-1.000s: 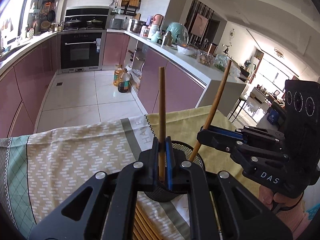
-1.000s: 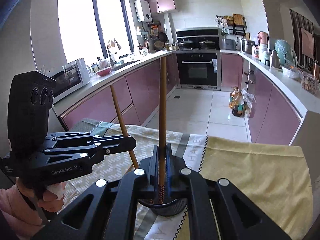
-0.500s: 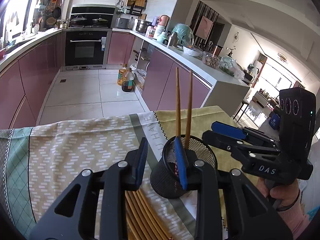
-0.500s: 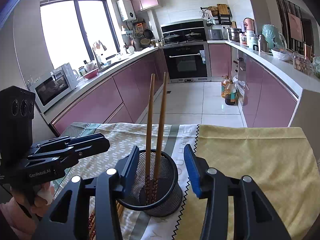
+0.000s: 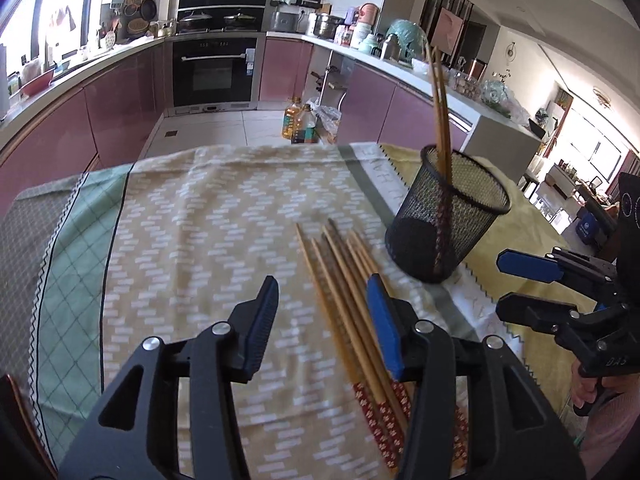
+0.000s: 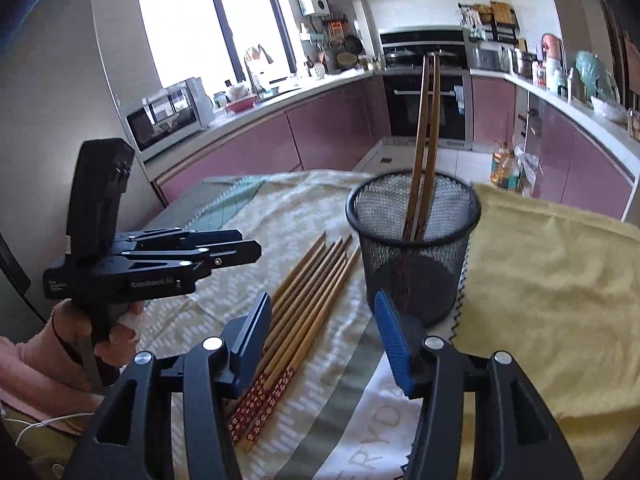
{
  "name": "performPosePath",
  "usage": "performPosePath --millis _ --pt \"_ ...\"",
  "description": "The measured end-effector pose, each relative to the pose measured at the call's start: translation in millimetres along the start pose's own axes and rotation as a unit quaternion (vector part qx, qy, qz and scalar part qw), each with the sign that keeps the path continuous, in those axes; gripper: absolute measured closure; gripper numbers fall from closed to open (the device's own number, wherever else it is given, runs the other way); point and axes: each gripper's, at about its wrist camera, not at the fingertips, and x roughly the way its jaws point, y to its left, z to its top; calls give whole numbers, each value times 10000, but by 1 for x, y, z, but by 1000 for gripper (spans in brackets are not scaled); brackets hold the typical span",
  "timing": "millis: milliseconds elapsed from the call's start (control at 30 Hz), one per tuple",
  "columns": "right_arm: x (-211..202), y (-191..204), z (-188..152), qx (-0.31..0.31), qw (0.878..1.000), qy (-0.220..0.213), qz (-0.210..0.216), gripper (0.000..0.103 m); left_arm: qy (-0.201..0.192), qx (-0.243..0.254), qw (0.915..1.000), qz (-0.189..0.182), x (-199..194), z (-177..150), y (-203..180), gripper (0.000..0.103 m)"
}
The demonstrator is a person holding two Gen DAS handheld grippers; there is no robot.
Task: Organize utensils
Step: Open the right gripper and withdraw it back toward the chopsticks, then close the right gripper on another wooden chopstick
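A black mesh cup (image 5: 448, 216) (image 6: 412, 240) stands on the patterned cloth with two wooden chopsticks (image 5: 440, 120) (image 6: 426, 128) leaning upright in it. Several more chopsticks (image 5: 348, 300) (image 6: 304, 304) lie side by side on the cloth, left of the cup. My left gripper (image 5: 323, 284) (image 6: 250, 242) hovers over the lying bundle, jaws opening, nothing pinched. My right gripper (image 6: 322, 298) (image 5: 502, 280) hangs near the cup's front, above the bundle's patterned red ends, jaws opening too and empty.
A yellow towel (image 6: 552, 280) covers the table right of the cup. The patterned cloth (image 5: 200, 220) spreads left to the table's far edge. A hand (image 6: 80, 332) grips the left tool. Pink kitchen cabinets and an oven lie beyond.
Both grippers were shut on a chopstick above the cup. They let go, the two chopsticks now stand in the cup, and both grippers drew back and sank toward the lying bundle.
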Motion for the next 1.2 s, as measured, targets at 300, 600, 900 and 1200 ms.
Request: performPosePath --millis 300,600,900,1200 --pt "36 7 -14 171 9987 431 -202 61 363 -94 9992 114 10 -35 7 57" --pt "49 17 -14 90 9971 589 -471 65 492 119 9985 216 19 -30 -9 62" --pt "53 19 -13 19 9963 643 -571 68 578 270 9978 199 29 -24 -15 71" --pt "59 24 -9 -120 9941 762 -766 76 664 139 9976 155 30 -20 -7 81"
